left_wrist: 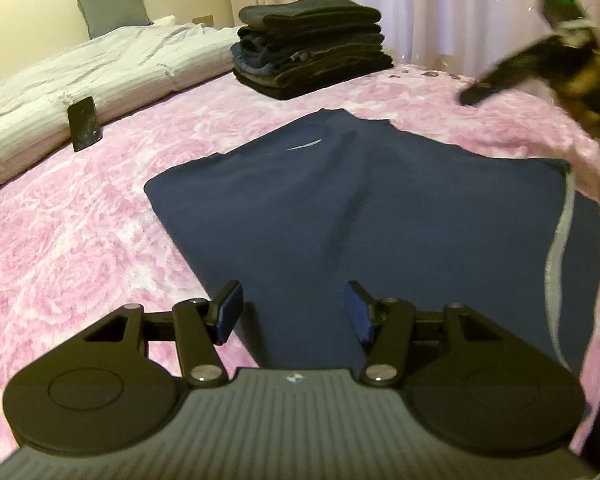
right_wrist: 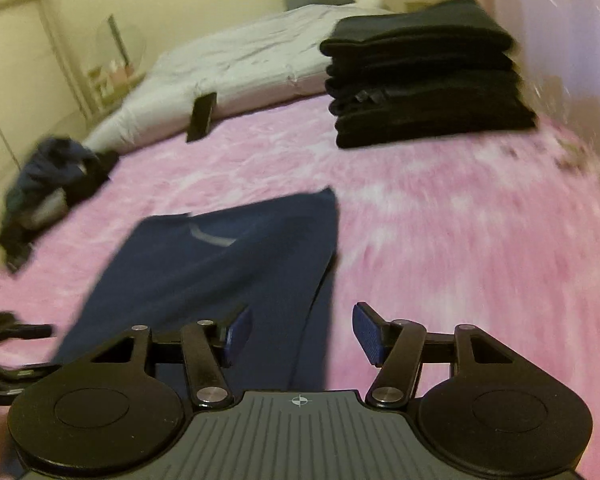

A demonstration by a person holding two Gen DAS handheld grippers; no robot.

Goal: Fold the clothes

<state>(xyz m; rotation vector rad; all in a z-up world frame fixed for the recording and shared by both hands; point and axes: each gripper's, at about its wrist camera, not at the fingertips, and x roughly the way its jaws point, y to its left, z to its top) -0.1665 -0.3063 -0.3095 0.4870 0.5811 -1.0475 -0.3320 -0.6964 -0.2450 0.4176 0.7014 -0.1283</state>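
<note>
A navy blue garment [left_wrist: 340, 208] with a grey stripe along its right side lies flat on the pink floral bedspread [left_wrist: 80, 240]. My left gripper [left_wrist: 294, 312] hovers open over the garment's near edge, with nothing between its blue pads. In the right wrist view the same garment [right_wrist: 220, 264] lies to the left and ahead. My right gripper [right_wrist: 300, 334] is open above the garment's right edge and the bedspread, holding nothing. The right gripper also shows blurred at the upper right of the left wrist view [left_wrist: 540, 64]. A stack of folded dark clothes [left_wrist: 312, 44] sits at the far side.
A dark phone [left_wrist: 85, 124] leans against the rumpled white duvet [left_wrist: 100, 64] at the left. A heap of dark unfolded clothes [right_wrist: 48, 188] lies at the bed's left edge. A grey pillow [left_wrist: 114, 4] stands against the wall. Pale curtains [left_wrist: 420, 4] hang behind the stack.
</note>
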